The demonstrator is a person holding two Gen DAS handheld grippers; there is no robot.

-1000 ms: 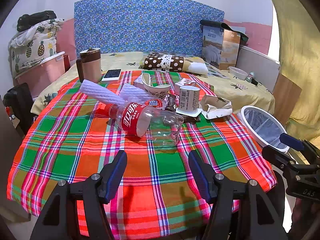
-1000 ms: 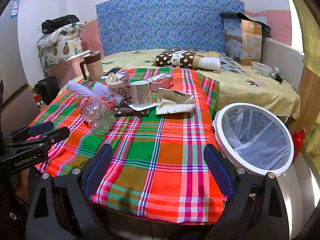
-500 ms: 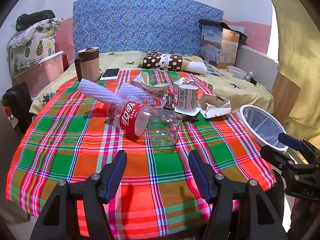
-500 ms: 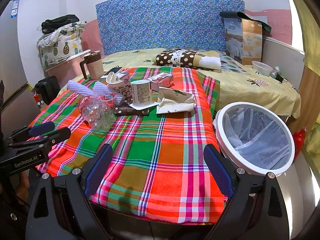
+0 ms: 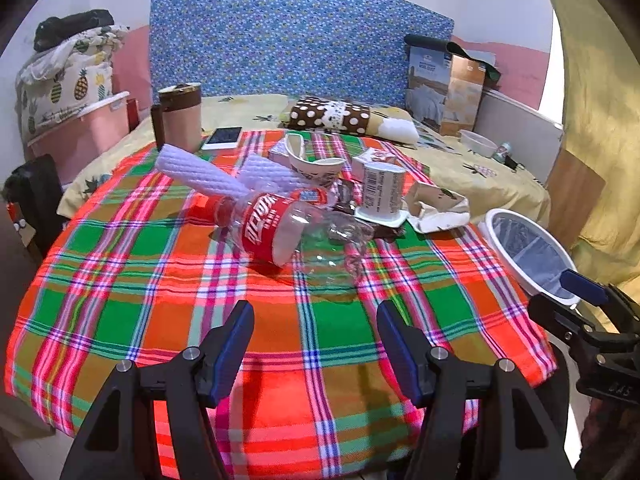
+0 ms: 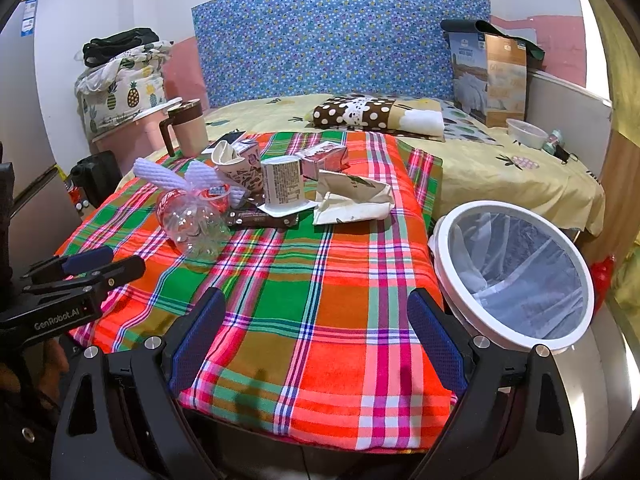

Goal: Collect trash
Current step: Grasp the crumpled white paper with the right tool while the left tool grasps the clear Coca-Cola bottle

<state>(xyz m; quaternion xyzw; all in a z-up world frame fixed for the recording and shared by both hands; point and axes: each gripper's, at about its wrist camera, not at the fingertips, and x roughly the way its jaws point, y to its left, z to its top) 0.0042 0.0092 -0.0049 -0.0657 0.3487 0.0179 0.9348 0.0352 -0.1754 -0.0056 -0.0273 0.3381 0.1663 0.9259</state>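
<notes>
Trash lies heaped at the middle of the plaid cloth (image 5: 120, 272), ahead of both tools, and the white-rimmed bin (image 6: 516, 276) stands off the cloth's right edge, just beside the right gripper (image 6: 316, 336). Largest of the heap is the crushed plastic bottle (image 5: 288, 232): it sits straight ahead of the left gripper (image 5: 316, 336), its long axis running slantwise, red cap away to the left and crumpled base toward the right finger. From the right gripper the same bottle is well off to the left, so the left one is judged the nearer and better lined up, though its jaws would need turning to cross the slanted body. Behind the bottle come the foam sleeves (image 5: 200, 176), the torn paper carton (image 5: 436, 208), the upturned cup (image 5: 380, 196) and a dark wrapper (image 6: 260, 216). Both grippers are spread wide with nothing between their fingers.
</notes>
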